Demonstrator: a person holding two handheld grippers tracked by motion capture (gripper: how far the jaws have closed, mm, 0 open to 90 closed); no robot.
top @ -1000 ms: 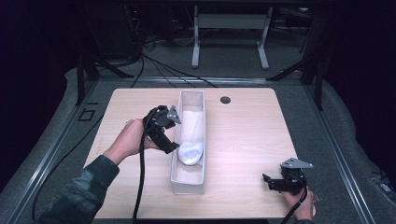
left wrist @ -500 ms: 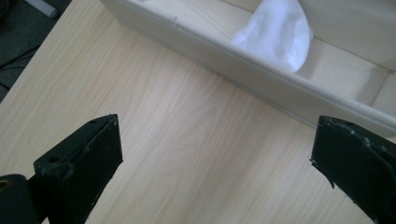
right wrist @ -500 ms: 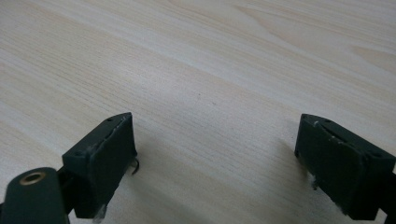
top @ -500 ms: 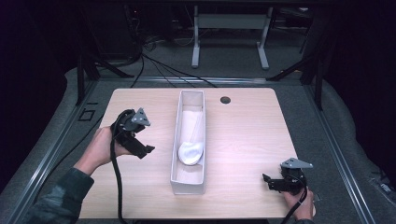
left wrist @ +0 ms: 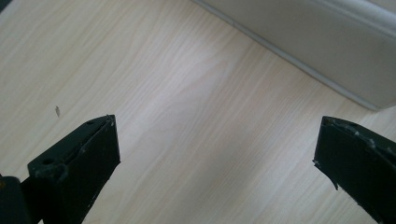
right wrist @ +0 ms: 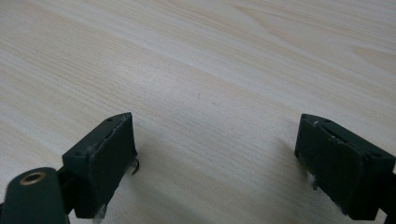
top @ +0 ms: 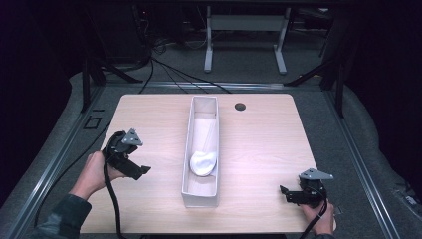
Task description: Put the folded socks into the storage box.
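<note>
— Jaws on the left gripper: how do they stand?

— Wide apart, having just been opening, with nothing between them but bare desk wood. The left gripper hangs over the left part of the desk, near its left edge, apart from the white bin.

— And that bin?

— It lies lengthwise down the middle of the desk, running from near the far edge toward the near one. A white cloth rests inside it, bunched toward the near end.

— Where is the right gripper?

— At the near right corner of the desk, held low, its jaws also spread wide over bare wood, holding nothing.
</note>
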